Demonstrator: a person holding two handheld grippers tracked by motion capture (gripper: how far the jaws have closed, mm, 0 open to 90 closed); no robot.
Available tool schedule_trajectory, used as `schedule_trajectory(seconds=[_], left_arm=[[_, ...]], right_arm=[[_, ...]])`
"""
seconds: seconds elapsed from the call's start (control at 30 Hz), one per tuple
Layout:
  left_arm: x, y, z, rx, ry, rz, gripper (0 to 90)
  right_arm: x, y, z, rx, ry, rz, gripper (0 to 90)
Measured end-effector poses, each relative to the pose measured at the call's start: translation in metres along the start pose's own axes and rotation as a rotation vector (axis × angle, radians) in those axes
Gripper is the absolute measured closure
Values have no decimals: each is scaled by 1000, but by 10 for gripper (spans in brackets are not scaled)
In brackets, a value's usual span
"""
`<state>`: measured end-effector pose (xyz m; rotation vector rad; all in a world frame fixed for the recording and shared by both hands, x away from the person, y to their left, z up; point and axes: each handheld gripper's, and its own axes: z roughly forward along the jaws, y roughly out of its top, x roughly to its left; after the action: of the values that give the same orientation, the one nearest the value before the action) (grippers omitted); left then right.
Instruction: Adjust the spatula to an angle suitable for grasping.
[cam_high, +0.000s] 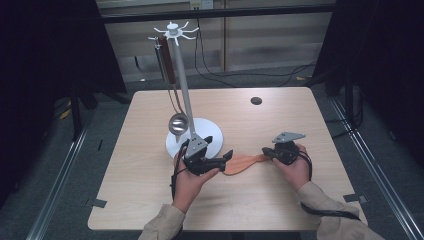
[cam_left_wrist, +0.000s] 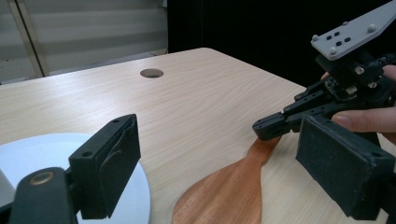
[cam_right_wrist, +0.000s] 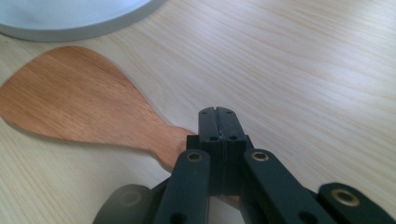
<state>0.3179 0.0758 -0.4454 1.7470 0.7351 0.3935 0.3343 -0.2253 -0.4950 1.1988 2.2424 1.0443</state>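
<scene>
a pale wooden bench with rounded corners carries the scene, a small round hole set near its far edge. toward the left of its middle stands a white utensil stand, a tall pole rising from a round white base to a crown of hooks at the top. from one hook hangs a metal ladle, its bowl low beside the pole and just above the base, with a second brown-handled utensil hanging alongside it.

in front of the base, a flat wooden spatula lies on the bench between the two hands, its broad blade pointing toward the person's left and its narrow handle toward the right. the blade sits just beside the rim of the base without touching it.

the right gripper, topped by a grey three-cornered plate, is clamped on the spatula's handle end, its jaws pressed together with the wood between them and the blade stretching away in the right gripper view. the left gripper is held low above the blade end with its jaws spread wide apart, its pads on either side of the blade and touching nothing.
</scene>
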Motion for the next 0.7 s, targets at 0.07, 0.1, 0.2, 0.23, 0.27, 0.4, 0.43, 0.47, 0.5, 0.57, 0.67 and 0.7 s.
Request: schedule_trajectory(seconds=[0.07, 0.1, 0.2, 0.23, 0.27, 0.4, 0.43, 0.47, 0.5, 0.57, 0.67, 0.7], left_arm=[[0, 0, -1, -1, 0, 0, 134], [0, 1, -1, -1, 1, 2, 134], [-1, 2, -3, -3, 8, 8, 134], [-1, 2, -4, -3, 10, 14, 134], [-1, 2, -4, -5, 3, 10, 134], [-1, 0, -5, -2, 7, -2, 134], [0, 0, -6, -2, 9, 6, 134], [1, 0, -6, -3, 7, 9, 134], [1, 0, -7, -1, 11, 1, 134], [1, -1, -6, -10, 8, 0, 134], [1, 0, -7, -9, 12, -4, 134], [1, 0, -7, -10, 8, -5, 134]], right_arm=[[5, 3, 6, -9, 24, 5, 900], [7, 5, 8, -9, 37, 12, 900], [13, 9, 16, -11, 53, 14, 900], [15, 10, 19, -10, 60, 14, 900], [19, 12, 23, -6, 73, 18, 900], [30, 14, 31, 2, 96, 1, 900], [32, 14, 34, 2, 105, 2, 900], [33, 14, 34, 0, 109, 0, 900], [35, 15, 36, -1, 111, -5, 900], [36, 16, 37, -4, 108, -1, 900], [36, 18, 40, -8, 102, 14, 900], [37, 19, 41, -4, 103, 7, 900]])
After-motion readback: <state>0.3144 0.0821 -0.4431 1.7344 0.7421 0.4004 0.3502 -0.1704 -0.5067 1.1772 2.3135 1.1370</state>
